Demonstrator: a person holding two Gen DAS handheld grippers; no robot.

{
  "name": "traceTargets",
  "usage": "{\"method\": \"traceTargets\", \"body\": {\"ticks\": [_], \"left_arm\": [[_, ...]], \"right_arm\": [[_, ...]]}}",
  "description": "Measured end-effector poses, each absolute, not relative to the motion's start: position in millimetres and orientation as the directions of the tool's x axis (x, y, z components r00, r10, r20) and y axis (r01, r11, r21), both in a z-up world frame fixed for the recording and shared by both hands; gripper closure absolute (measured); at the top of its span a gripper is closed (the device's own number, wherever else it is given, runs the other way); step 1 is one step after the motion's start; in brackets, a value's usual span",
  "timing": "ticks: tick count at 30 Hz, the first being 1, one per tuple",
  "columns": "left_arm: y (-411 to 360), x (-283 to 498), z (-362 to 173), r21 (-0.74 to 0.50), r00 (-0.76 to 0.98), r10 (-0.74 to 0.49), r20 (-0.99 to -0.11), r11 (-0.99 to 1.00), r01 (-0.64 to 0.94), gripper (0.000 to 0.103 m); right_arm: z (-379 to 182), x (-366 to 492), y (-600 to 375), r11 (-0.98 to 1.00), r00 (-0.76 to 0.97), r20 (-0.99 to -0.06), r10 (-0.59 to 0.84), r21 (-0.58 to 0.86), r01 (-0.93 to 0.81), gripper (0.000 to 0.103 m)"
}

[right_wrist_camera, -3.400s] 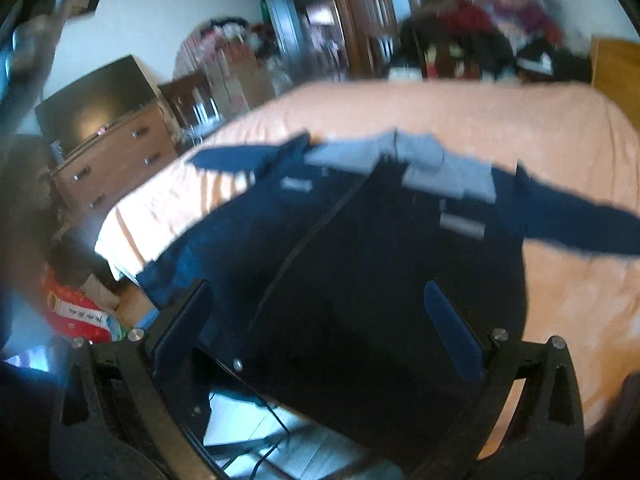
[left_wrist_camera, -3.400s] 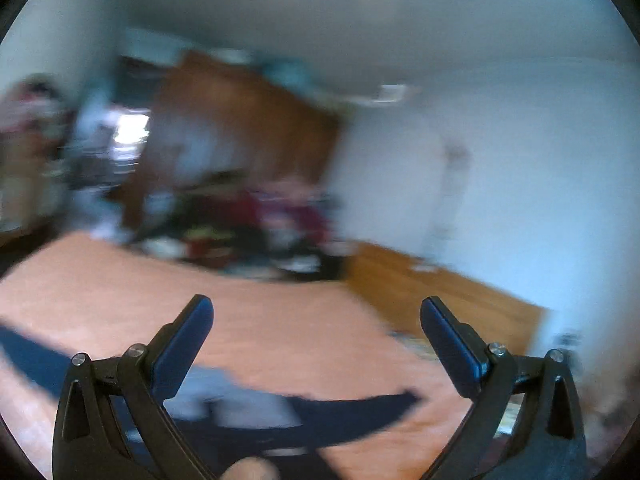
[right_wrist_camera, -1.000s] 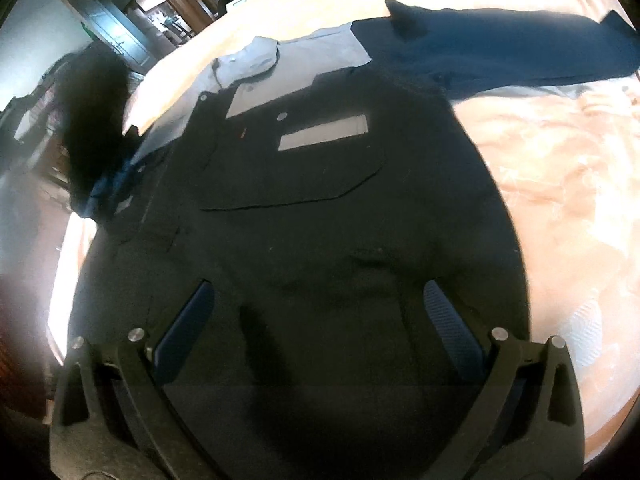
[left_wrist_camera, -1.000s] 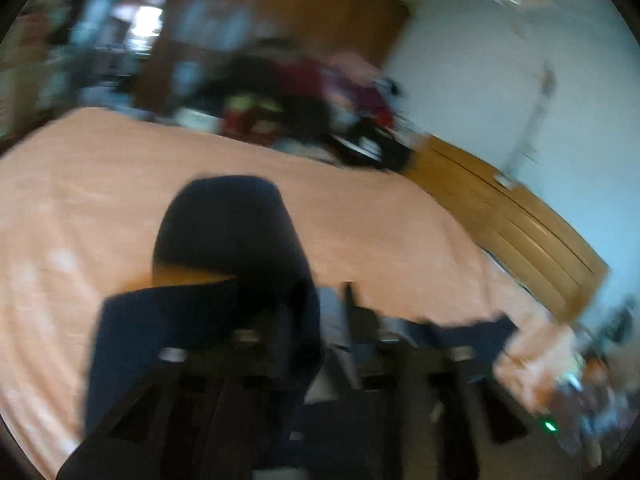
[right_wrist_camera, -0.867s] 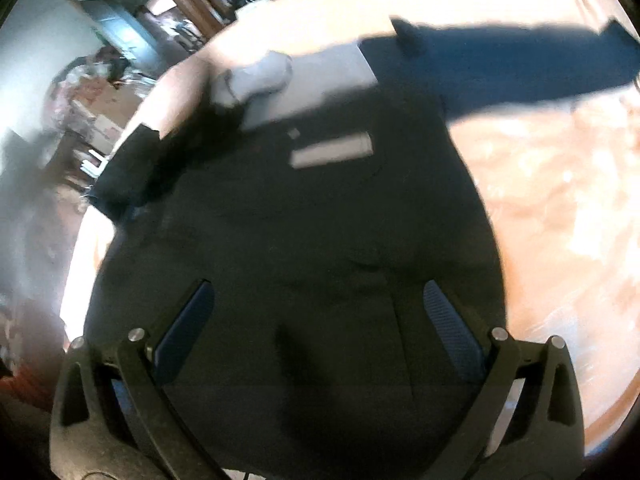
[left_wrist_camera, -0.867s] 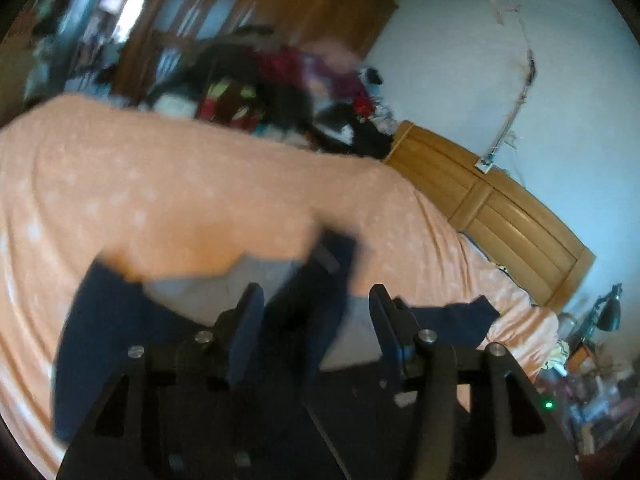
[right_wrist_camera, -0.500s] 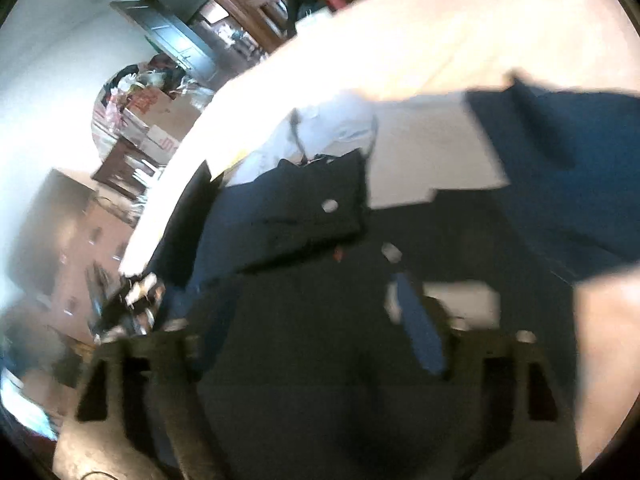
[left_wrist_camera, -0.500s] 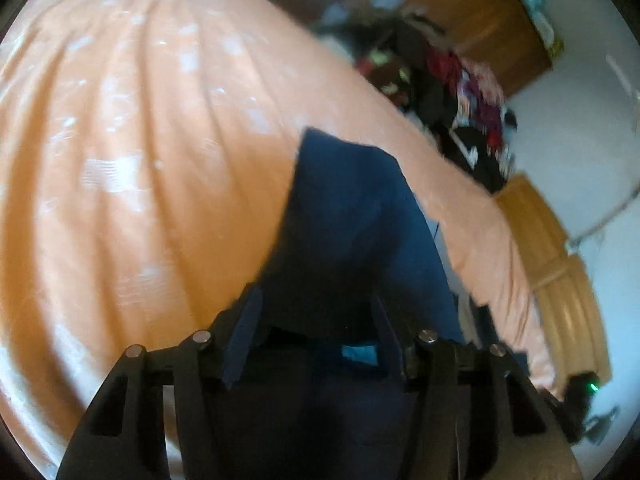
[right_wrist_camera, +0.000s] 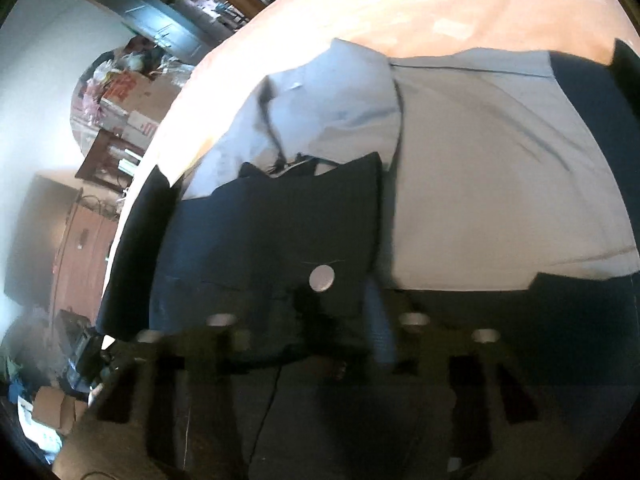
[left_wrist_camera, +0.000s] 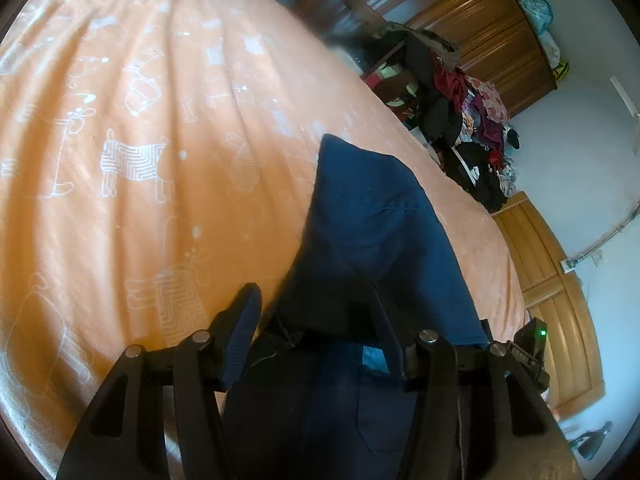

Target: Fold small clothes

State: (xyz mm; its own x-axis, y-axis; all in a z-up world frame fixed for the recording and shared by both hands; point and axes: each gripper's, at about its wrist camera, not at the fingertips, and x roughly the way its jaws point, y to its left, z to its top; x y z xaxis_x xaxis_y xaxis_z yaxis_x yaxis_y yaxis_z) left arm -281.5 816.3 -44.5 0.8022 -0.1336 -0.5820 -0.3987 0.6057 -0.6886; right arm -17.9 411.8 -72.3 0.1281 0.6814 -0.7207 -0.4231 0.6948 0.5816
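Since half a second ago the right gripper (right_wrist_camera: 312,332) has moved in close over the shirt's (right_wrist_camera: 480,184) grey yoke.

Left gripper (left_wrist_camera: 316,332) clenches the navy sleeve (left_wrist_camera: 372,232), whose long axis runs away up the orange bedspread (left_wrist_camera: 120,120). The right jaws look nearly closed on dark fabric; blur hides the grip.

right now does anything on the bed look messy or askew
Yes. The shirt lies crooked: its dark front panel is flopped back, baring grey lining, and the sleeve stands bunched between the left gripper fingers.
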Motion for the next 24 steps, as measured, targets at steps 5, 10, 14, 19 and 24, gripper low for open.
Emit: {"method": "traceTargets", "body": {"ticks": [5, 10, 14, 19, 24], "left_arm": [[822.6, -282.7, -44.4, -0.700, 0.810, -0.134, -0.571, 0.595, -0.395, 0.045], [824.9, -289.6, -45.2, -0.709, 0.822, -0.122, -0.557, 0.585, -0.394, 0.045], [826.3, -290.8, -44.1, -0.707, 0.821, -0.115, -0.559, 0.584, -0.399, 0.045], [824.8, -288.3, -40.8, -0.673, 0.796, -0.097, -0.597, 0.601, -0.431, 0.045], [796.6, -277.0, -2.6, -0.466, 0.743, 0.044, -0.668, 0.754, -0.463, 0.040]], "right_arm": [[-49.7, -19.9, 382.9, 0.675, 0.171, -0.685, 0.708, 0.585, -0.449, 0.103], [-38.9, -13.5, 322.0, 0.747, 0.295, -0.694, 0.657, 0.543, -0.385, 0.103], [-45.8, -8.0, 289.6, 0.784, 0.331, -0.712, 0.619, 0.532, -0.321, 0.103], [-53.3, -8.3, 286.7, 0.803, 0.320, -0.743, 0.588, 0.489, -0.342, 0.100], [-43.1, -13.4, 280.7, 0.817, 0.354, -0.743, 0.568, 0.454, -0.356, 0.076]]}}
